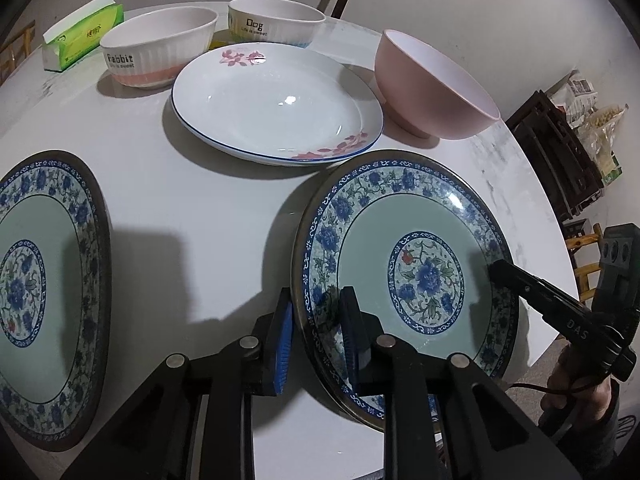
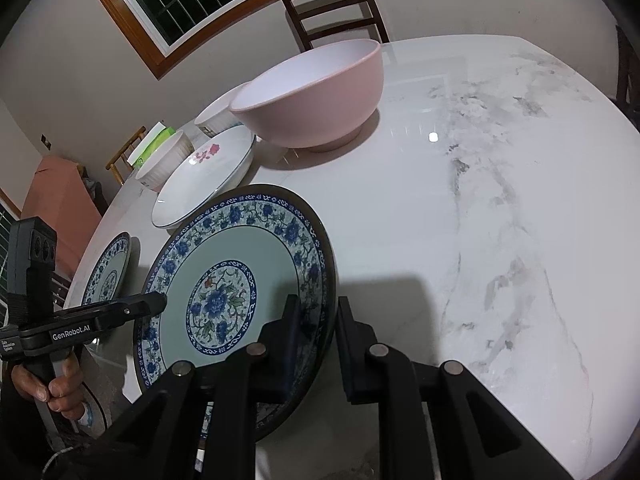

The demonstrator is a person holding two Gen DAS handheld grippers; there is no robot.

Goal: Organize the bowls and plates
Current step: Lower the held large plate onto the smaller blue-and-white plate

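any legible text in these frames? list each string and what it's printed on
"Rabbit", over a smaller "Life is sweet": ribbed bowl.
"Dog", over "Life is sweet": second ribbed bowl.
"DAS": arm of the right gripper.
"GenRobot.AI": arm of the left gripper; the small print beside it is too small to read.
Green tissue box: its print is blurred, unreadable.
The plates and the pink bowl carry no text.

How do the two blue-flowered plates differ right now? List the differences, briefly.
The right-hand blue plate is clamped at opposite rims by the left gripper and the right gripper; the other blue plate is untouched. The gripped plate looks tilted, its rim raised off the table; the other lies flat. The gripped plate sits nearer the pink bowl. Both share the same blue floral rim, pale green well and central medallion.
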